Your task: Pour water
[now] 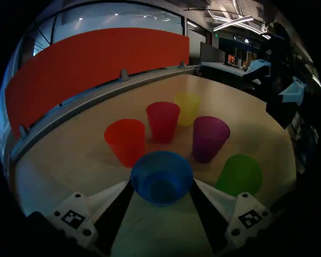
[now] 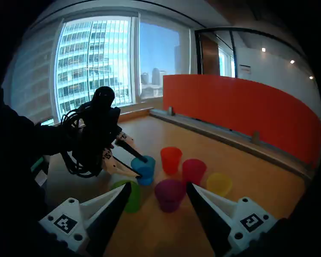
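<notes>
My left gripper [image 1: 161, 183] is shut on a blue cup [image 1: 161, 177], one finger on each side of its wall; the cup's mouth faces the camera. The right gripper view shows that gripper [image 2: 138, 168], held by a dark-sleeved hand, gripping the blue cup [image 2: 144, 167] just above or on the table. Around it stand an orange cup [image 1: 125, 141], a red cup [image 1: 162, 121], a yellow cup [image 1: 187, 108], a purple cup [image 1: 209, 138] and a green cup [image 1: 239, 174]. My right gripper [image 2: 158, 186] is open, off to the side, with the purple cup [image 2: 169, 195] farther off between its fingers.
The cups stand on a light wooden table [image 1: 75, 158] bounded by a long orange divider [image 1: 96, 60] along its far edge. Large windows [image 2: 96, 60] lie behind the person. Dark desks and equipment [image 1: 263, 73] stand beyond the table's right end.
</notes>
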The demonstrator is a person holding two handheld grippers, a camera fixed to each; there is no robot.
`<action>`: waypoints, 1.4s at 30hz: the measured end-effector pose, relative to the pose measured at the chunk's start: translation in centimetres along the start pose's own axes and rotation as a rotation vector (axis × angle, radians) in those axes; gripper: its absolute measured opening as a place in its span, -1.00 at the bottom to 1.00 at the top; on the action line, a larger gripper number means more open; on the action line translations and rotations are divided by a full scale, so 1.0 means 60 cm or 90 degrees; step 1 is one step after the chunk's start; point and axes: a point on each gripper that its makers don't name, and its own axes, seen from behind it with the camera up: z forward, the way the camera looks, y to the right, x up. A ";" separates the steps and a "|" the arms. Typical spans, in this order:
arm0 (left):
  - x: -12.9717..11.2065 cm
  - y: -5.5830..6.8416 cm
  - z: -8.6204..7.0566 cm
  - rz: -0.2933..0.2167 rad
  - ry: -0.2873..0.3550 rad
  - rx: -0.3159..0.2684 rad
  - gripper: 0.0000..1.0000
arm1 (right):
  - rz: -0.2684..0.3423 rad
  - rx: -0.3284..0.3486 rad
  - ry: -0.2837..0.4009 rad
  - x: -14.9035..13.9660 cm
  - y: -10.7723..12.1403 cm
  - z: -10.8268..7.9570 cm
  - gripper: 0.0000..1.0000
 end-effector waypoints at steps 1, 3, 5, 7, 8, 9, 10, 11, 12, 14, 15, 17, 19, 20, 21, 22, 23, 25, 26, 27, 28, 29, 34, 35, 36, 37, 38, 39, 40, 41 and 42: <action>0.001 -0.001 0.001 0.000 0.000 0.001 0.84 | 0.001 0.000 -0.001 -0.001 0.001 0.000 0.98; 0.002 -0.003 0.004 0.001 0.000 0.002 0.85 | 0.002 0.000 -0.001 -0.003 0.002 0.001 0.98; 0.002 -0.003 0.006 -0.001 0.000 -0.001 0.85 | 0.003 -0.001 -0.002 -0.004 0.003 0.002 0.99; 0.003 -0.003 0.009 -0.004 0.000 -0.003 0.85 | 0.003 -0.001 -0.003 -0.005 0.004 0.002 0.99; 0.003 -0.003 0.010 -0.005 0.001 -0.004 0.85 | 0.003 -0.001 -0.003 -0.005 0.005 0.002 0.98; 0.004 -0.003 0.011 -0.007 0.002 -0.005 0.85 | 0.004 -0.002 -0.003 -0.005 0.006 0.002 0.99; 0.004 -0.003 0.012 -0.008 0.003 -0.005 0.85 | 0.004 -0.002 -0.004 -0.006 0.006 0.003 0.99; 0.005 -0.003 0.012 -0.008 0.003 -0.005 0.85 | 0.004 -0.002 -0.004 -0.006 0.006 0.003 0.98; 0.005 -0.003 0.013 -0.009 0.004 -0.005 0.85 | 0.004 -0.002 -0.004 -0.006 0.007 0.003 0.98; 0.006 -0.003 0.013 -0.007 0.006 -0.004 0.85 | 0.004 -0.002 -0.005 -0.007 0.006 0.004 0.98; 0.007 -0.003 0.013 -0.006 0.007 -0.003 0.85 | 0.004 -0.001 -0.006 -0.007 0.006 0.004 0.98; 0.008 -0.003 0.013 -0.006 0.008 -0.001 0.86 | 0.004 -0.001 -0.006 -0.007 0.005 0.005 0.98; 0.009 -0.003 0.013 -0.006 0.010 0.001 0.84 | 0.004 -0.001 -0.006 -0.007 0.005 0.005 0.99; 0.009 -0.003 0.013 -0.006 0.011 0.002 0.81 | 0.004 -0.001 -0.006 -0.007 0.004 0.005 0.99; 0.010 -0.004 0.013 -0.006 0.012 0.003 0.79 | 0.004 0.000 -0.006 -0.007 0.004 0.005 0.99; 0.010 -0.004 0.014 -0.004 0.012 0.006 0.78 | 0.004 0.000 -0.006 -0.007 0.003 0.005 0.99; 0.010 -0.005 0.014 -0.002 0.012 0.008 0.78 | 0.004 0.001 -0.006 -0.007 0.002 0.005 0.99; 0.010 -0.007 0.014 0.001 0.012 0.012 0.77 | 0.004 0.001 -0.006 -0.006 0.001 0.005 0.99; 0.010 -0.007 0.014 0.002 0.012 0.013 0.77 | 0.004 0.002 -0.006 -0.006 0.000 0.005 0.99; 0.010 -0.008 0.014 0.004 0.012 0.014 0.76 | 0.003 0.002 -0.006 -0.006 0.000 0.005 0.99; 0.011 -0.008 0.013 0.003 0.012 0.015 0.76 | 0.003 0.002 -0.006 -0.007 0.000 0.005 0.99; 0.012 -0.009 0.012 0.002 0.011 0.015 0.76 | 0.003 0.001 -0.006 -0.007 0.000 0.004 0.99; 0.024 -0.015 0.001 -0.002 0.022 0.020 0.76 | 0.001 -0.001 -0.006 -0.006 0.000 0.003 0.99; 0.028 -0.017 -0.002 -0.002 0.026 0.022 0.76 | 0.002 0.000 -0.005 -0.005 0.000 0.003 0.99; 0.032 -0.019 -0.005 -0.003 0.030 0.025 0.76 | 0.002 0.000 -0.005 -0.004 -0.001 0.003 0.99; 0.038 -0.021 -0.009 -0.004 0.036 0.027 0.76 | 0.002 0.000 -0.004 -0.004 -0.002 0.004 0.99; 0.044 -0.023 -0.014 -0.004 0.042 0.030 0.76 | 0.002 0.001 -0.004 -0.004 -0.002 0.004 0.99; 0.050 -0.025 -0.018 -0.005 0.048 0.032 0.76 | 0.002 0.001 -0.004 -0.003 -0.003 0.004 0.99; 0.058 -0.027 -0.023 -0.007 0.056 0.036 0.76 | 0.000 0.002 -0.004 -0.004 -0.004 0.005 0.98; 0.065 -0.029 -0.029 -0.008 0.063 0.039 0.76 | -0.001 0.002 -0.004 -0.004 -0.005 0.005 0.99; 0.072 -0.031 -0.034 -0.010 0.070 0.042 0.76 | -0.002 0.003 -0.004 -0.004 -0.006 0.005 0.99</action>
